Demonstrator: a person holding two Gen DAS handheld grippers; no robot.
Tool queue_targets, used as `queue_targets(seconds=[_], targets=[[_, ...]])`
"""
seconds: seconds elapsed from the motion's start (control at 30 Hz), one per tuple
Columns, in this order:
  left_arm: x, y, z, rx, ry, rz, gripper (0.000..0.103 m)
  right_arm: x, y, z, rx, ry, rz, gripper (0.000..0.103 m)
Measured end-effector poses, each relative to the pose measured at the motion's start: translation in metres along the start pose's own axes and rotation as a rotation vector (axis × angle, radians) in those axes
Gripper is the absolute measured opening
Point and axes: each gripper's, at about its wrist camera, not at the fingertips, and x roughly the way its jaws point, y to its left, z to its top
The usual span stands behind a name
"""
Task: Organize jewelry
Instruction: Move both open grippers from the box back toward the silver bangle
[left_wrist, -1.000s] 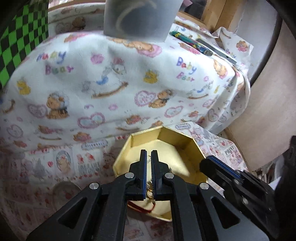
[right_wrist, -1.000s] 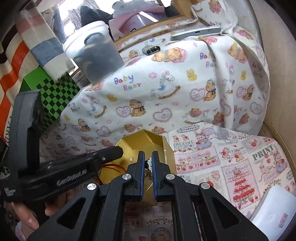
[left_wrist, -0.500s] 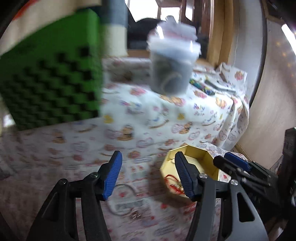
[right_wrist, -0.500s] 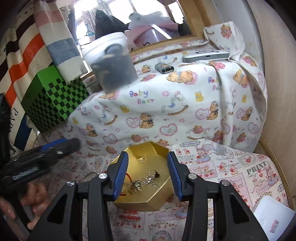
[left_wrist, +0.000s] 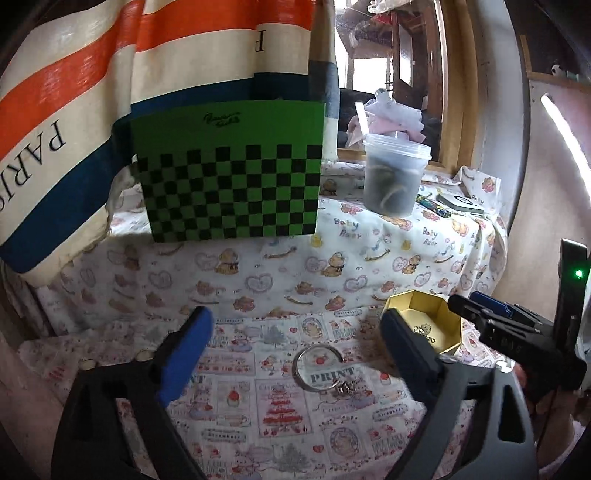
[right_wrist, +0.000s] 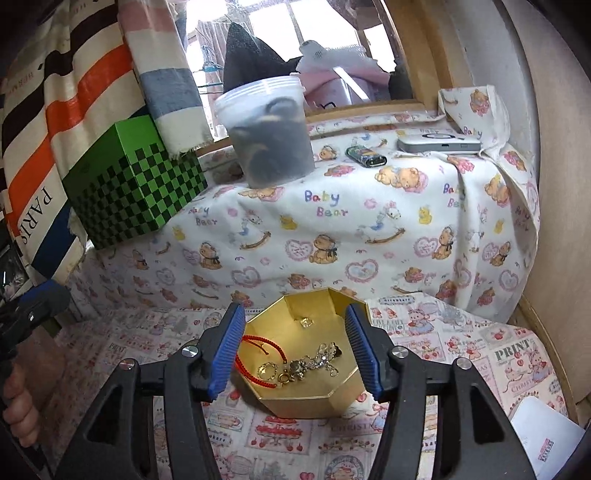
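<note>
A gold octagonal box sits on the printed cloth and holds a red cord bracelet, a tangle of gold and silver charms and a small clear piece. My right gripper is open and empty, its jaws on either side of the box. In the left wrist view the box lies at the right. My left gripper is wide open and empty above a silver ring with a small charm on the cloth.
A green checkered box and a lidded plastic tub stand on the raised baby-bear cloth ledge behind. A lighter and a flat white device lie on it. A striped bag hangs at left. A white card lies at right.
Both grippers opened from shut, letting their jewelry go into the gold box, and pulled back. The left gripper swung left and now looks over the silver ring.
</note>
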Motion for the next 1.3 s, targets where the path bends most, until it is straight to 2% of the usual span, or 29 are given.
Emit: queue_targets(seconds=[0.03, 0.2, 0.37, 0.43, 0.63, 0.77, 0.83, 0.93, 1.17, 1.3], targets=[[-0.002, 0.001, -0.003, 0.0, -0.016, 0.007, 0.103, -0.001, 0.001, 0.0, -0.004, -0.003, -0.002, 0.06], [0.002, 0.01, -0.015, -0.004, -0.059, 0.034, 0.103, -0.002, 0.009, -0.002, -0.033, -0.011, 0.0, 0.069], [0.016, 0.024, -0.029, -0.042, -0.031, 0.019, 0.103, -0.002, 0.014, -0.004, -0.049, -0.018, 0.002, 0.08], [0.02, 0.028, -0.032, -0.049, -0.039, 0.036, 0.103, -0.003, 0.015, -0.004, -0.054, -0.026, -0.008, 0.085], [0.018, 0.032, -0.034, -0.047, -0.056, 0.014, 0.103, -0.005, 0.015, -0.005, -0.05, -0.048, -0.037, 0.086], [0.027, 0.039, -0.036, -0.098, 0.033, 0.022, 0.103, -0.004, 0.019, -0.007, -0.081, -0.052, -0.057, 0.087], [0.03, 0.042, -0.036, -0.111, 0.044, 0.014, 0.103, -0.005, 0.021, -0.007, -0.1, -0.057, -0.065, 0.087], [0.032, 0.047, -0.038, -0.111, 0.041, 0.054, 0.103, -0.003, 0.022, -0.008, -0.102, -0.055, -0.068, 0.087], [0.042, 0.059, -0.04, -0.136, 0.074, 0.072, 0.103, 0.0, 0.027, -0.011, -0.121, -0.037, -0.061, 0.088], [0.039, 0.065, -0.037, -0.125, 0.052, 0.107, 0.103, 0.003, 0.031, -0.013, -0.144, -0.015, -0.048, 0.088]])
